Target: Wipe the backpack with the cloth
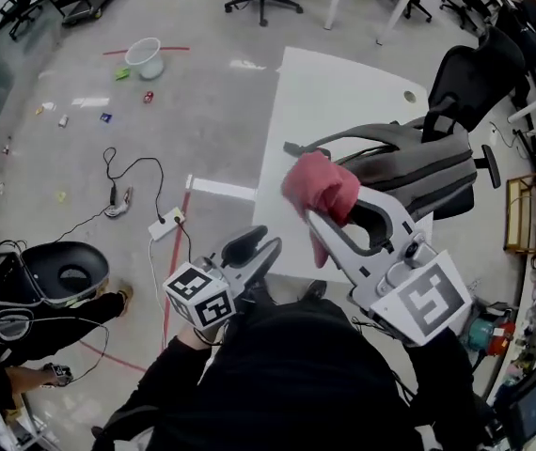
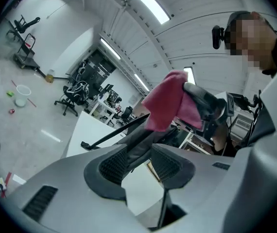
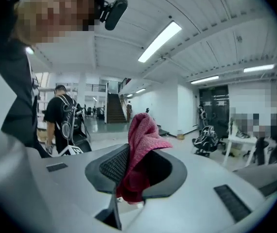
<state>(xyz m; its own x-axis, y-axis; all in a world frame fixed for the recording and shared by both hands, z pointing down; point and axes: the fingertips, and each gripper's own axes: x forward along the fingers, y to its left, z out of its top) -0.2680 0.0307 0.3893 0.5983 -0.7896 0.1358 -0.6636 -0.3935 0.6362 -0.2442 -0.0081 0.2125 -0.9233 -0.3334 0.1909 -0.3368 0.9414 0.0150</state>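
A: Quick status pls. Where's the cloth?

B: Pink cloth is in the right claw, jaws clamped on it. In the right gripper view it's bunched betw. the two pads, top flopping over, tail hanging out below.

A: And the backpack?

B: Grey backpack lies flat on the white desk, toward the desk's right side. Its black strap trails out to the left over the desktop.

A: Cloth on it yet?

B: It's held at the bag's left end, by the strap. The head view has the two overlapping, and the left gripper view shows the cloth's lower edge right at the bag's top. Touching or just above, can't tell.

A: Left claw?

B: Left claw is low, at the desk's near edge, well apart from the bag. Jaws apart, nothing gripped. The left gripper view just looks thru the gap at the bag and desk beyond.

A: Anything else around?

B: Black office chair behind the bag, at the desk's right. White bucket on the floor, far left. Power strip w/ cable on the floor beside the desk. Also a person in black in the bkgd of the right gripper view.
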